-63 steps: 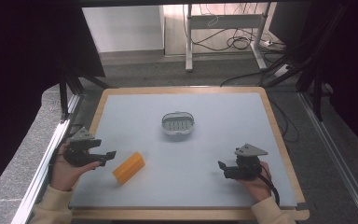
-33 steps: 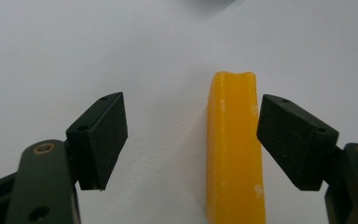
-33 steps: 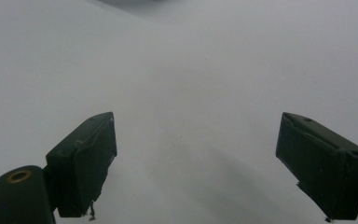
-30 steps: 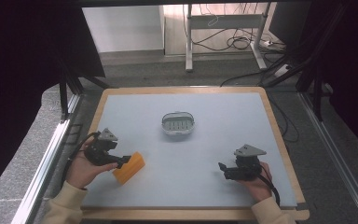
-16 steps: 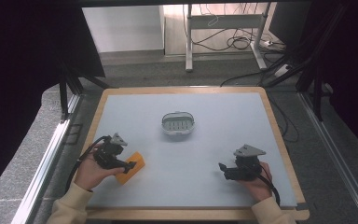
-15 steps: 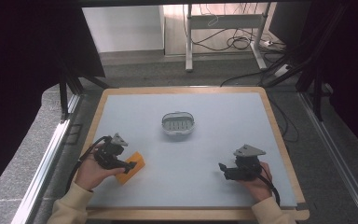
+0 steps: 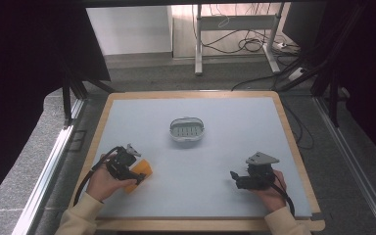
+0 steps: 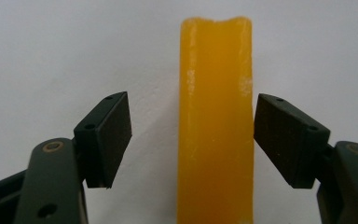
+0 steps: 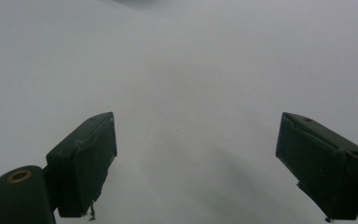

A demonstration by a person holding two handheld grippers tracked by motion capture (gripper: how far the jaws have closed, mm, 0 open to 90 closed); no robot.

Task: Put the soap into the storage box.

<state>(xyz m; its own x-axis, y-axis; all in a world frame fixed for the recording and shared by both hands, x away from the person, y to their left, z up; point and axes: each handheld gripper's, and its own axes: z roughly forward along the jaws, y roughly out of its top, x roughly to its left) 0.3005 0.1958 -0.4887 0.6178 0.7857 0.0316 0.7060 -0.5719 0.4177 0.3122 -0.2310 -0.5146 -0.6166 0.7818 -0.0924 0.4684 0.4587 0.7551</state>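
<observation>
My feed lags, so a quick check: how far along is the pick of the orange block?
Done: the left tool straddles the orange block, which lies flat on the table. In hand: its jaws have just been closing, with gaps on both sides still. Left: gripping and lifting, perhaps toward the small grey basket. The right tool is open.

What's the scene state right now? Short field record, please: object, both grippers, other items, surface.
object: orange block, lying flat on the table
left gripper: jaws astride the orange block and just been closing; a gap shows at the left pad, the right pad is near or at the block's edge
right gripper: open, nothing between the jaws, over bare table
other items: small grey basket, beyond the block near the table's middle
surface: pale blue table with a wooden rim
</observation>
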